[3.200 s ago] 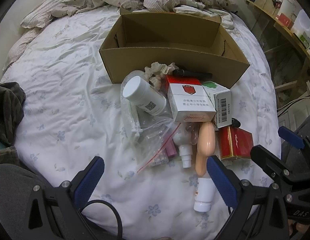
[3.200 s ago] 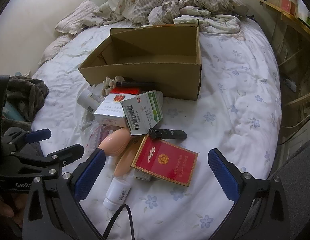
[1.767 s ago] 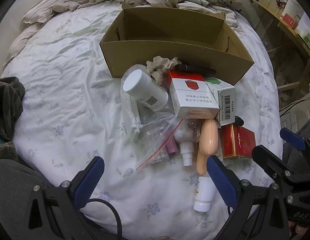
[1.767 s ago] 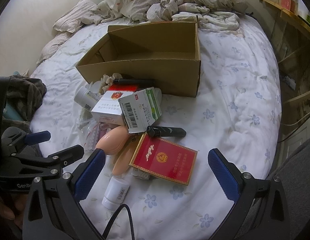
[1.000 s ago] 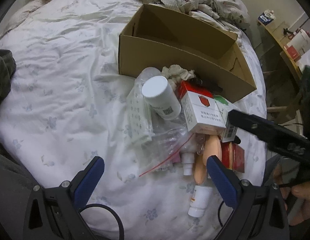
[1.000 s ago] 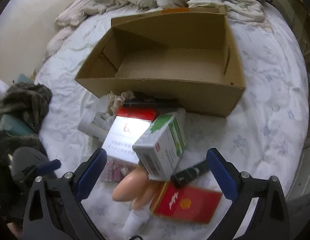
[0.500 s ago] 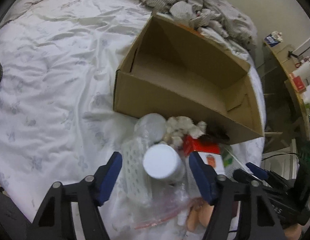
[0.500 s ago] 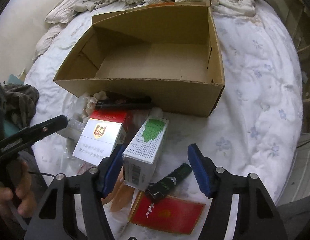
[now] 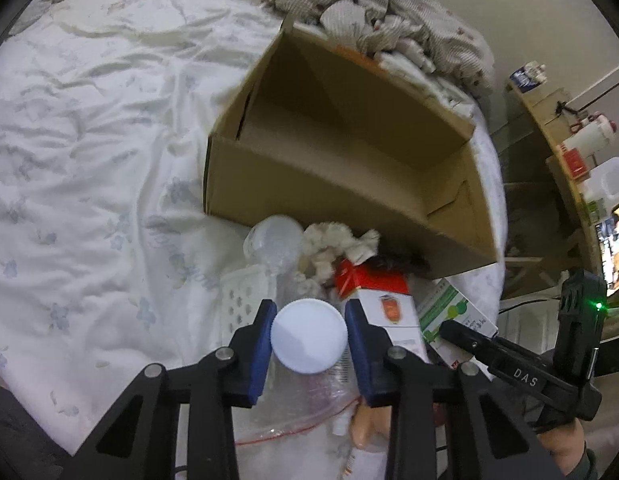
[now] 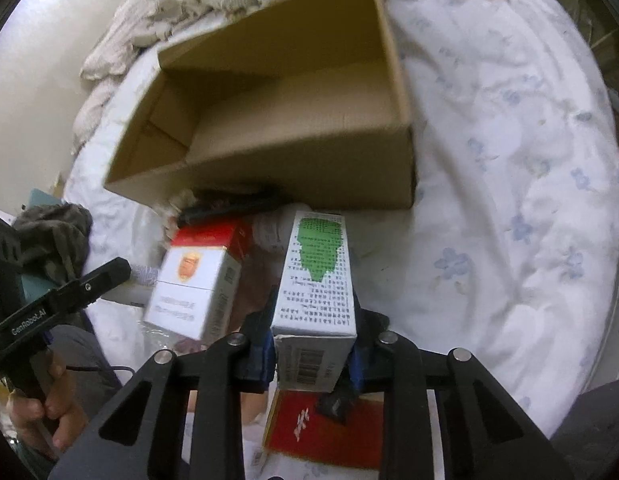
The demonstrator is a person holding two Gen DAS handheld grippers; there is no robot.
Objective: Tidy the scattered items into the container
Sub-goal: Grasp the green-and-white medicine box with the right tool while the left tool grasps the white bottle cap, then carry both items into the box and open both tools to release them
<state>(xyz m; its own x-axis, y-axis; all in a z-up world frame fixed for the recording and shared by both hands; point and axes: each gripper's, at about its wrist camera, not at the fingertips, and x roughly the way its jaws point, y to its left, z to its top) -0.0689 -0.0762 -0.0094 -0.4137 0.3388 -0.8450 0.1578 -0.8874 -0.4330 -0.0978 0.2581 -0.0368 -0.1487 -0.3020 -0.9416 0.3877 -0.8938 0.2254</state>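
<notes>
An open, empty cardboard box point(image 9: 349, 184) point(image 10: 293, 128) sits on the bed behind a pile of items. My left gripper point(image 9: 309, 338) is shut on a white pill bottle point(image 9: 309, 336), gripped at its cap. My right gripper point(image 10: 313, 350) is shut on a white-and-green medicine box point(image 10: 315, 276), which also shows in the left wrist view point(image 9: 453, 316). A red-and-white cigarette carton point(image 10: 197, 280) point(image 9: 385, 308) lies between them. A flat red carton point(image 10: 321, 428) and a black tube point(image 10: 337, 404) lie under the right gripper.
A white scrunchie point(image 9: 333, 244), a clear plastic bag point(image 9: 309, 404), a white blister tray point(image 9: 241, 304) and a peach-coloured bottle point(image 9: 365, 424) lie in the pile. Crumpled bedding point(image 9: 389, 20) is behind the box. Dark clothes point(image 10: 57, 236) lie at the left. Shelves point(image 9: 569, 152) stand at the right.
Both grippers have moved forward and down into the pile and closed: the left onto the white bottle, the right onto the medicine box. The cardboard box looms closer.
</notes>
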